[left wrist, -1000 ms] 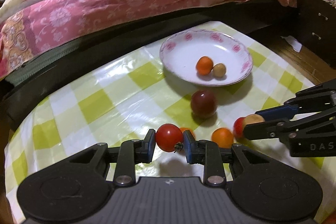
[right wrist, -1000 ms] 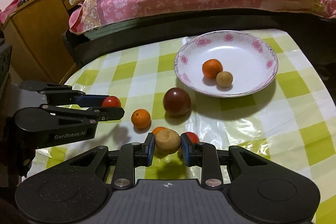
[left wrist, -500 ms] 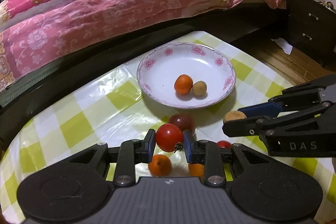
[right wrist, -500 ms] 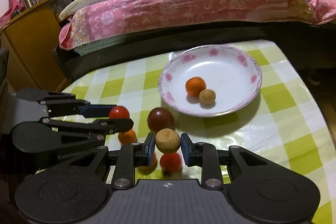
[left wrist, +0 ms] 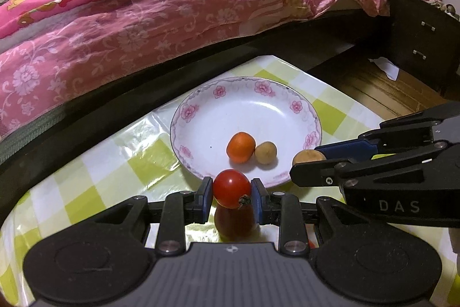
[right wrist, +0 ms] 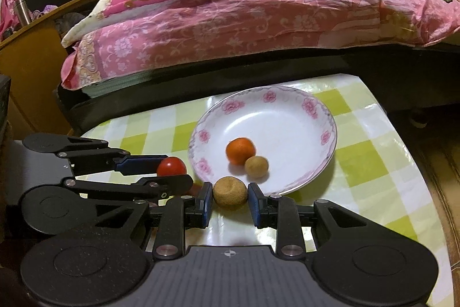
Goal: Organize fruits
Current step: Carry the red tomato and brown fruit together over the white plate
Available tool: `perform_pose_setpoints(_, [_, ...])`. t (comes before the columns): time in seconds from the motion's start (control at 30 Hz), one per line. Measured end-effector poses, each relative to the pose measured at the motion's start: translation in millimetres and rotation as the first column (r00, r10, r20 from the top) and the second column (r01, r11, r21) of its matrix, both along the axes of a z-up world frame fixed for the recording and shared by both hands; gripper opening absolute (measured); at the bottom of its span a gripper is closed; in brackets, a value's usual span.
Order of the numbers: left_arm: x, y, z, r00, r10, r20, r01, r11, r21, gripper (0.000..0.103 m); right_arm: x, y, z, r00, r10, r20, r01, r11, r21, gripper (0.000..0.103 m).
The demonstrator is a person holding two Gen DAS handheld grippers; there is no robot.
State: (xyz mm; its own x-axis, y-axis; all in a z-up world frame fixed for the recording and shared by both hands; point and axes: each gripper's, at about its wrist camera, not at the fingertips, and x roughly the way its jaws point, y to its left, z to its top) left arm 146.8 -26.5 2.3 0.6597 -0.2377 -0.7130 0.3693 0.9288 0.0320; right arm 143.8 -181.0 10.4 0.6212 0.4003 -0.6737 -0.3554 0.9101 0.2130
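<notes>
I have the bench [right wrist: 373, 151] under its green-and-white checked cloth in front of me, and the flowered plate [right wrist: 287, 105] sits toward its far edge, close under the dark frame of the bed [right wrist: 258, 19]. That plate is where the coming move turns, so I read everything else against it.

From my left gripper [left wrist: 231, 199] the plate's near rim lies straight ahead and just below the jaws. From my right gripper [right wrist: 230, 201] the rim is also just ahead, but the open middle of the plate lies ahead and to the right. Both hands are about equally near (I judge neither has a clear lead), and they sit side by side, so releasing one at a time looks safer to me.

The left jaws are clamped narrow on a red tomato [left wrist: 231, 188], its stalk scar facing down toward the camera. Below it on the cloth rests a darker red fruit [left wrist: 234, 223], partly hidden. The right jaws are clamped narrow on a rough brown fruit [right wrist: 230, 192].

On the plate already lie an orange fruit [right wrist: 240, 150] and a small tan fruit [right wrist: 256, 166], touching each other, near the front of the dish. The bare white lies behind and to either side of them, and that is where I would aim.
</notes>
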Motion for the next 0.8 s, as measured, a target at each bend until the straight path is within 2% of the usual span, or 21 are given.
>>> perform_pose_setpoints(0.8, [36,-14,-21,1.0,0.002,-0.011,-0.002,0.999,0.037,0.036,42,-6,-24,1.0,-0.03,-0.008,0.029,0.998,-0.063,0.024])
